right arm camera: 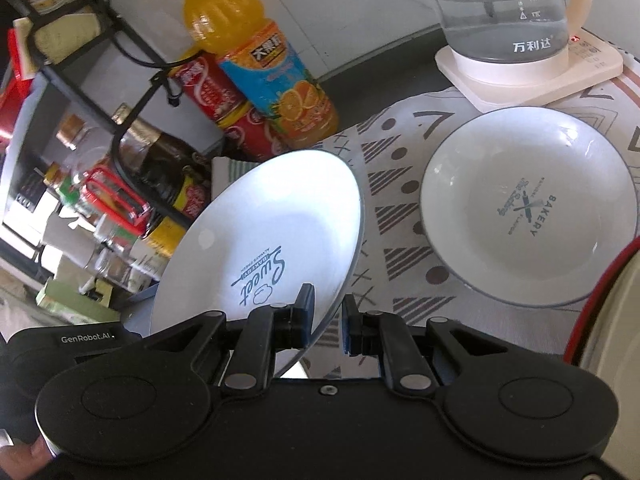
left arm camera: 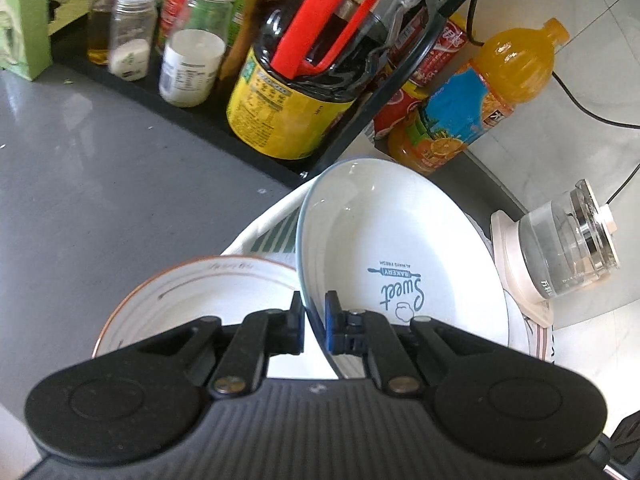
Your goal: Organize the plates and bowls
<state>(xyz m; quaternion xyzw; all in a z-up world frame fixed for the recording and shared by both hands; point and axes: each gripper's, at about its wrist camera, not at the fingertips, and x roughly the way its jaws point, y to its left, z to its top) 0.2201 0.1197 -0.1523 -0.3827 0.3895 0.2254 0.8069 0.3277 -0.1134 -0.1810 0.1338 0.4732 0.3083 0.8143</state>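
left hand-held gripper [left arm camera: 314, 322] – grips Sweet plate [left arm camera: 400, 248] | right hand-held gripper [right arm camera: 326, 322] – same plate's rim | bakery bowl [right arm camera: 528, 208] empty

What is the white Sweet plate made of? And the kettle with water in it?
The Sweet plate looks like glazed ceramic: smooth, white, shiny with bright reflections. It might be melamine; the pictures cannot settle that. The kettle looks like clear glass, since its water shows through.

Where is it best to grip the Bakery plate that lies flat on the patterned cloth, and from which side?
Probably the near rim of the Bakery plate, coming from the side facing the right gripper. It lies flat, so only its raised, sloping edge offers a pinch, one finger above and one under. The kettle base crowds the far side. Both grippers hold the Sweet plate.
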